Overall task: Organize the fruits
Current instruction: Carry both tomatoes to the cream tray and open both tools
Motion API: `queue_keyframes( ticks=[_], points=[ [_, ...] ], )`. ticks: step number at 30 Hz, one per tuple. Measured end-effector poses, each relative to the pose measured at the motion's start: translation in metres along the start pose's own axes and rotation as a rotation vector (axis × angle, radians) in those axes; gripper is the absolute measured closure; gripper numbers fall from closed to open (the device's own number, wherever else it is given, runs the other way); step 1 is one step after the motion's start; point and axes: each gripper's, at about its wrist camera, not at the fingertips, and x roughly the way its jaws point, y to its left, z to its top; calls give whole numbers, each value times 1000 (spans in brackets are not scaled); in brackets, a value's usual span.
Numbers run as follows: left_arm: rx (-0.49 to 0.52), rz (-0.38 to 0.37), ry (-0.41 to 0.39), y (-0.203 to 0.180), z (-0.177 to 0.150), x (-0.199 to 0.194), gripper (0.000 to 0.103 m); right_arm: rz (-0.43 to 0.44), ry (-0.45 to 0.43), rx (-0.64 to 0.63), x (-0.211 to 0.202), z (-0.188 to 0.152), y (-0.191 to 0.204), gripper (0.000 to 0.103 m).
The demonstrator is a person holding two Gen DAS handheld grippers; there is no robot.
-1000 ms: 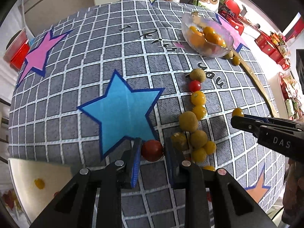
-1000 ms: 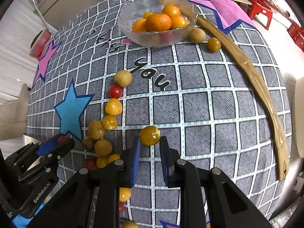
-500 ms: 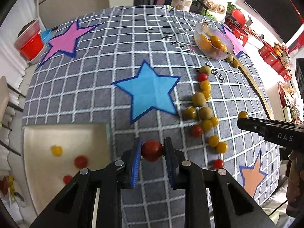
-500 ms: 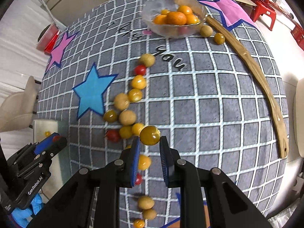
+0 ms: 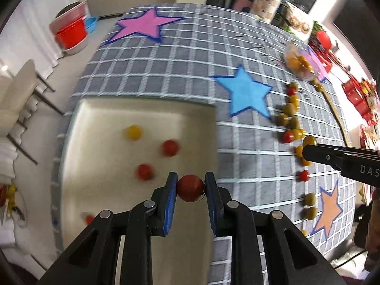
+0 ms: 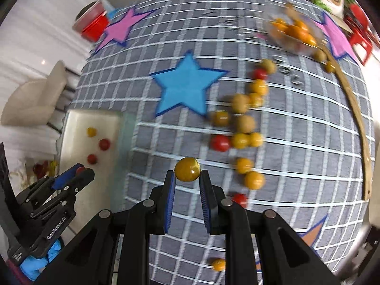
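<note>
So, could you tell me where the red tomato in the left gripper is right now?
The red tomato sits clamped in the left gripper, over the cream tray near its right edge.

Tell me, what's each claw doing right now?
Left gripper shut on red cherry tomato, above the cream tray. Right gripper shut on yellow cherry tomato, over the checked tablecloth. Nothing in the way.
</note>
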Motion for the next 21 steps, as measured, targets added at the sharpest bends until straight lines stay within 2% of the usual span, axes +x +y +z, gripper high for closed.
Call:
queue_keyframes(
  ticks=[6, 12, 21],
  points=[
    [-75, 64, -9, 45, -10, -3, 78, 28, 27, -98, 14, 3, 53, 80],
    [-119, 128, -8, 80, -6, 11, 78, 52, 58, -163, 36, 17, 92, 80],
    [-140, 172, 13, 100, 8, 42, 78, 49, 83, -179, 79, 46, 126, 81]
  ],
)
